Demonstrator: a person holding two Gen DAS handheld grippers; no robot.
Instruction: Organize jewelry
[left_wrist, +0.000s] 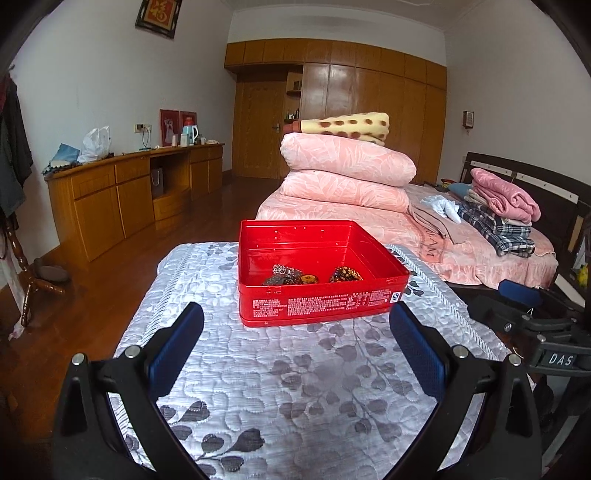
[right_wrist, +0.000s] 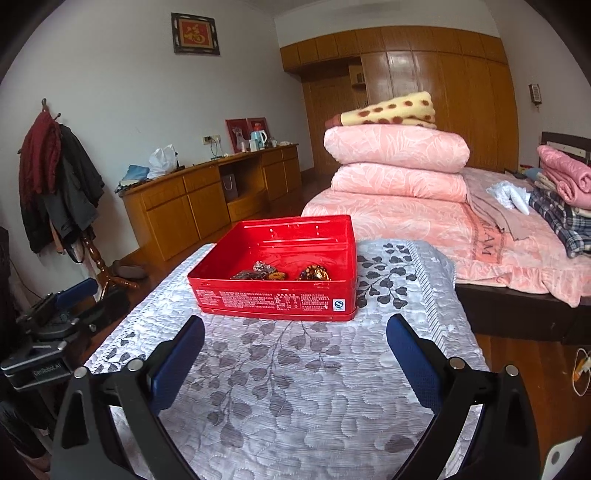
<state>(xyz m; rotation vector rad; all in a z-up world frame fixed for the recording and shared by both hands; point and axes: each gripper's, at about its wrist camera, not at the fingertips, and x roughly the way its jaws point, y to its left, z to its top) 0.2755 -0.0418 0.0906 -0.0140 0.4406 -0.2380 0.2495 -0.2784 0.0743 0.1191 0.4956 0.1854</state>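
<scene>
A red open tin box (left_wrist: 317, 304) stands on a silver leaf-patterned quilted surface (left_wrist: 295, 387). Inside it lie a dark and gold jewelry piece (left_wrist: 290, 276) on the left and a gold-brown piece (left_wrist: 345, 275) on the right. My left gripper (left_wrist: 295, 328) is open and empty, hovering just in front of the box. In the right wrist view the box (right_wrist: 280, 301) holds the same pieces (right_wrist: 264, 274) (right_wrist: 314, 274). My right gripper (right_wrist: 295, 332) is open and empty, in front of the box. The right gripper also shows in the left wrist view (left_wrist: 517, 299), and the left gripper shows in the right wrist view (right_wrist: 62, 306).
A bed with a pink cover (left_wrist: 480, 243) lies behind and to the right, with stacked pink quilts (left_wrist: 347, 177) and folded clothes (left_wrist: 502, 214). A wooden dresser (left_wrist: 122, 192) lines the left wall. A coat stand (right_wrist: 59, 184) stands at the left over wooden floor.
</scene>
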